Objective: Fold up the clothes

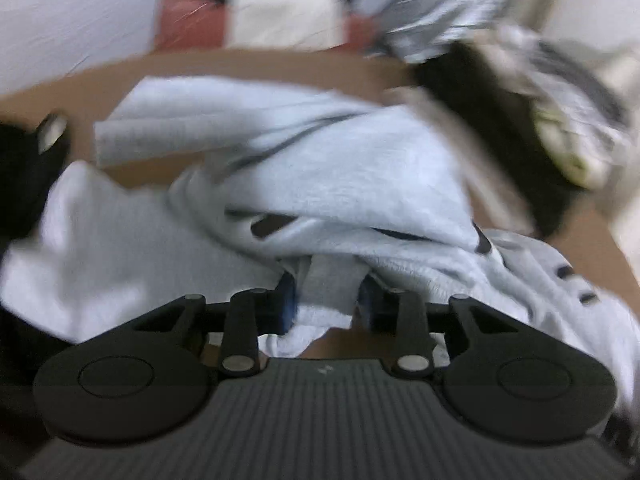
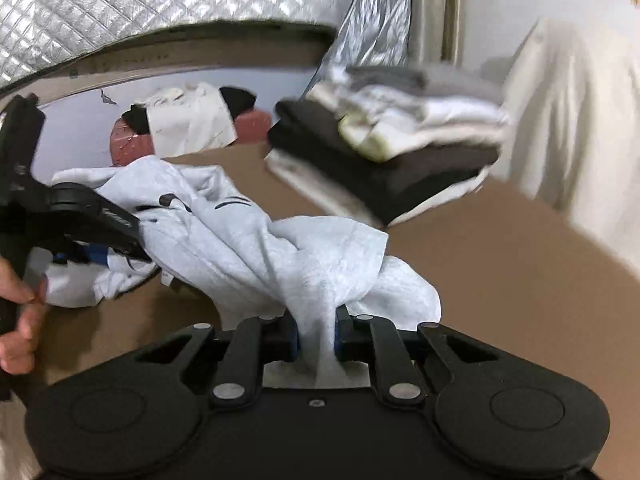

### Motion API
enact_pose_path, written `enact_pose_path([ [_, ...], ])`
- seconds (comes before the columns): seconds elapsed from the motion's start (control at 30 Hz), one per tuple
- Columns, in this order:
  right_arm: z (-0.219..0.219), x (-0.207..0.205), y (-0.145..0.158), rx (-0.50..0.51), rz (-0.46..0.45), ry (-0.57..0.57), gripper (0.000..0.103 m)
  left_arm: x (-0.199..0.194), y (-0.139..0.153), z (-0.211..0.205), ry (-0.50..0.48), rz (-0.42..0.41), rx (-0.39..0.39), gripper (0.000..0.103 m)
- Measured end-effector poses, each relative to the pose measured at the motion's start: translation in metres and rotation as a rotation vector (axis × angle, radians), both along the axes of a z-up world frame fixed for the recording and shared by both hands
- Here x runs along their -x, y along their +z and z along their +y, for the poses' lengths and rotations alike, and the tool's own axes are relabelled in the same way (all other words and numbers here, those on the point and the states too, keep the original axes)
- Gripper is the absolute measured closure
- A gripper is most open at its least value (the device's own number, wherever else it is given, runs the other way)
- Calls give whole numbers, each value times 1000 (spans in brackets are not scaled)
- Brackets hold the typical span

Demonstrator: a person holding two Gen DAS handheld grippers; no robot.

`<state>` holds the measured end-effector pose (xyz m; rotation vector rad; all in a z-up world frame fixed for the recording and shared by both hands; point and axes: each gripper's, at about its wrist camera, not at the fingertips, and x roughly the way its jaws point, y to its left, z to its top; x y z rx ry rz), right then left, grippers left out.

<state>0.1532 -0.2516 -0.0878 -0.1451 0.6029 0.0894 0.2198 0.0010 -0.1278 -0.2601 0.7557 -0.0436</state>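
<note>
Garment [image 2: 256, 240] in both grippers' clamp

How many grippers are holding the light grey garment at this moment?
2. The left gripper clamps a bunch of the light grey garment at its left end; the right gripper clamps a twisted fold at its near right end. Both jaws are shut on cloth.

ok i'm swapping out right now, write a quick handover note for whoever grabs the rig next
Left gripper: shut on a bunch of the light grey garment.
Right gripper: shut on another part of the same garment, which hangs crumpled between the two over the brown table.
Done: a stack of folded clothes sits at the far right of the table.
Left: spread this garment flat, fold it and add it to the stack. More clothes seem to lie beyond the table's far edge.
</note>
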Motion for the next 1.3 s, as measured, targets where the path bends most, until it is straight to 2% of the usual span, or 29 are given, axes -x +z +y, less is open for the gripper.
enact_pose_path([
  [0.13,-48,19,31,49,-89,-71,88,28,34,-48,-168,-185,-6,79],
  [0.17,-67,21,42,23,-104,-104,88,35,43,-60,-210,-231,-7,82],
  [0.23,-111,29,73,-69,-153,-188,88,47,77,-85,-263,-347,31,83],
  [0.33,-163,54,115,-173,-222,-243,88,84,124,-137,-272,-608,-91,85],
  [0.37,-178,64,127,-173,-242,-259,88,90,139,-152,-287,-674,-115,85],
  [0.4,-187,71,135,-146,-259,-280,87,90,151,-164,-311,-700,-113,89],
  [0.43,-197,81,141,-106,-280,-308,87,86,165,-176,-328,-709,-102,102],
  [0.5,-217,97,149,-49,-318,-336,87,77,194,-201,-360,-721,-80,102],
  [0.57,-238,106,155,-49,-320,-363,87,70,216,-225,-404,-733,-107,102],
  [0.67,-269,118,152,-28,-233,-416,84,61,221,-240,-537,-585,-55,97],
  [0.7,-281,120,144,-18,-197,-450,81,60,212,-243,-573,-529,-33,95],
  [0.73,-292,123,136,-10,-161,-485,75,66,198,-247,-605,-482,-32,85],
  [0.77,-306,127,121,-27,-121,-526,69,70,180,-250,-628,-436,-46,62],
  [0.8,-321,130,105,-38,-75,-580,65,75,160,-252,-638,-401,-61,51],
  [0.83,-335,131,87,-46,-44,-642,58,84,133,-252,-647,-360,-78,39],
  [0.87,-350,137,64,-52,-28,-690,51,91,105,-249,-664,-323,-95,38],
  [0.93,-381,150,19,-69,6,-788,49,108,52,-247,-707,-241,-156,38],
  [1.0,-408,159,-16,-149,88,-885,49,126,0,-244,-749,-158,-220,38],
  [1.03,-421,165,-26,-202,115,-900,50,135,-20,-240,-753,-137,-248,38],
  [1.07,-431,172,-31,-251,104,-901,50,144,-39,-234,-753,-121,-274,38],
  [1.13,-450,182,-38,-378,125,-956,49,158,-62,-227,-740,-132,-307,35],
  [1.17,-458,185,-37,-474,128,-949,48,159,-66,-226,-737,-138,-309,32],
  [1.2,-461,188,-38,-562,114,-922,48,157,-65,-227,-740,-149,-304,29],
  [1.23,-465,190,-38,-657,100,-887,48,154,-64,-228,-745,-161,-299,22],
  [1.3,-463,187,-42,-789,106,-823,47,153,-61,-230,-751,-183,-285,13],
])
